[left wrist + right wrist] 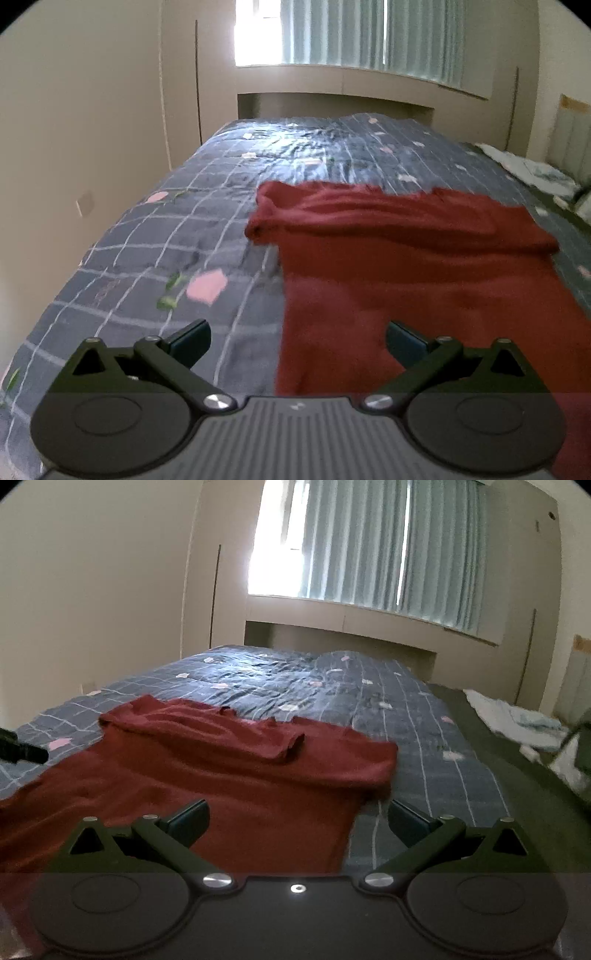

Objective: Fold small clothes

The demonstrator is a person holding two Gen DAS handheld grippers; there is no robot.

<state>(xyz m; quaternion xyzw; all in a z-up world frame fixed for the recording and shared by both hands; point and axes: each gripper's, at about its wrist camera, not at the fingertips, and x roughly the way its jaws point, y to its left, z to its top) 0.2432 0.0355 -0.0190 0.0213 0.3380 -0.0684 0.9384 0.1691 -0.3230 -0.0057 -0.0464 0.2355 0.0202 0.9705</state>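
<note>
A dark red garment (pixel 406 266) lies spread on the bed, its sleeves folded across its far part. It also shows in the right wrist view (pixel 207 768). My left gripper (pixel 297 341) is open and empty above the garment's near left edge. My right gripper (pixel 297 821) is open and empty above the garment's near right edge. A black tip of the left gripper (pixel 22 753) shows at the left border of the right wrist view.
The bed has a blue-grey checked quilt (pixel 177 229) with pink patches. Pale crumpled clothes (pixel 517 720) lie at the right on a dark green sheet (pixel 532 797). A wall and wardrobe doors stand to the left; a curtained window (pixel 369 546) is beyond the bed.
</note>
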